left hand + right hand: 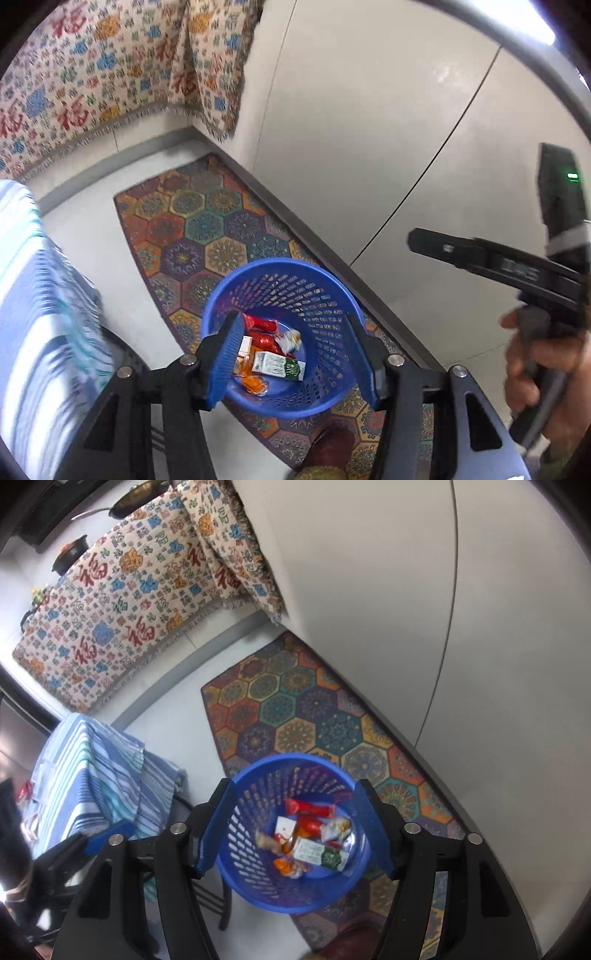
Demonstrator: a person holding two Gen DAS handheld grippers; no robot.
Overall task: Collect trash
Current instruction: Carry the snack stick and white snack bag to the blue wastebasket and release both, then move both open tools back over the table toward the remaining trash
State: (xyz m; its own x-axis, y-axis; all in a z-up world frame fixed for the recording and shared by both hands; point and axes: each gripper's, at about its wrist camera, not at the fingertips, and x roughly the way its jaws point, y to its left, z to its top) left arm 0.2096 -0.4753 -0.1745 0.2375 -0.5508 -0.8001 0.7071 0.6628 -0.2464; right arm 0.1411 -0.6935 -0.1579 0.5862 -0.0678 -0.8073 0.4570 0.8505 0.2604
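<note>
A blue perforated basket (314, 295) stands on the floor rug, seen from above in both wrist views. Inside lie red wrappers (260, 326), a white and green carton (280, 365) and an orange wrapper (255, 384). My left gripper (293, 354) hangs open over the basket with nothing between its blue pads. My right gripper (295, 829) is also open and empty above the same basket (255, 797), over the carton (321, 853). In the left wrist view a hand holds the right gripper (417, 242) at the right edge.
A hexagon-patterned rug (295, 709) lies along a grey wall (443, 627). A blue striped cloth (99, 768) covers furniture to the left. A cream cloth with red characters (122, 609) hangs at the back. A shoe (328, 443) is near the basket.
</note>
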